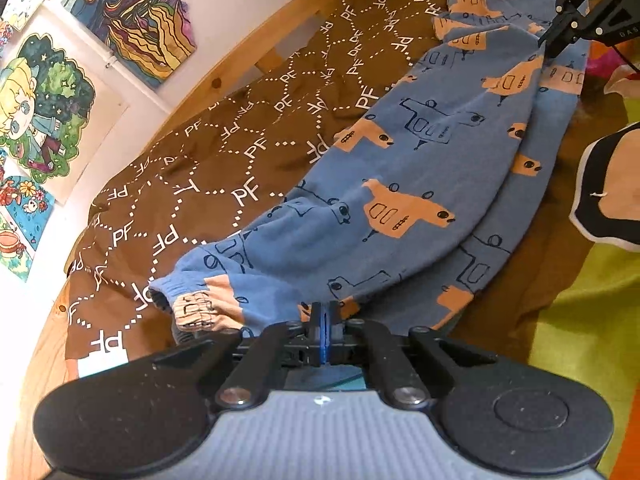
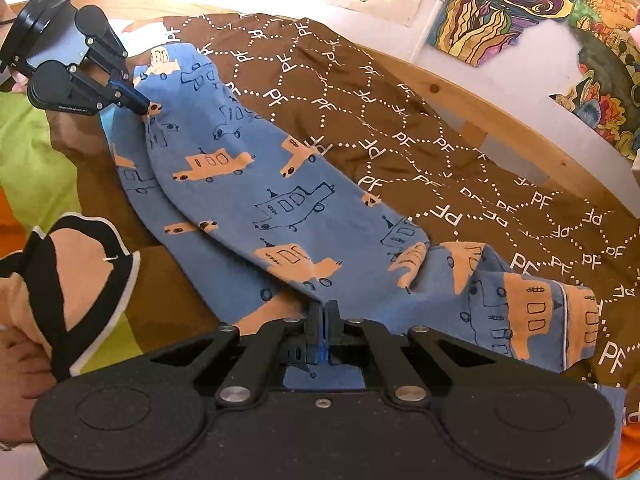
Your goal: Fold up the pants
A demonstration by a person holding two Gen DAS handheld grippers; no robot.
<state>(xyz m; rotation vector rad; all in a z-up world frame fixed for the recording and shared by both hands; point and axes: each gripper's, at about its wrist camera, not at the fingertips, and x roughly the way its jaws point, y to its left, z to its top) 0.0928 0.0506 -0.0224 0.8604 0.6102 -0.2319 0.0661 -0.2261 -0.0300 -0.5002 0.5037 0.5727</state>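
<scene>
**Both tongs clamped on the blue pants**

The blue pants with orange and outlined vehicle prints lie stretched along the brown "PF" bedspread, near its edge beside a green cover. The left gripper is closed tight on fabric by the elastic cuff. The right gripper is likewise pinched on cloth at the waist end. Drawings hang on the wall behind the wooden bed frame.

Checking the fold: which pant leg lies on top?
The leg nearer the brown PF-print cover lies on top; the other leg only peeks out beneath it, toward the green side.
</scene>
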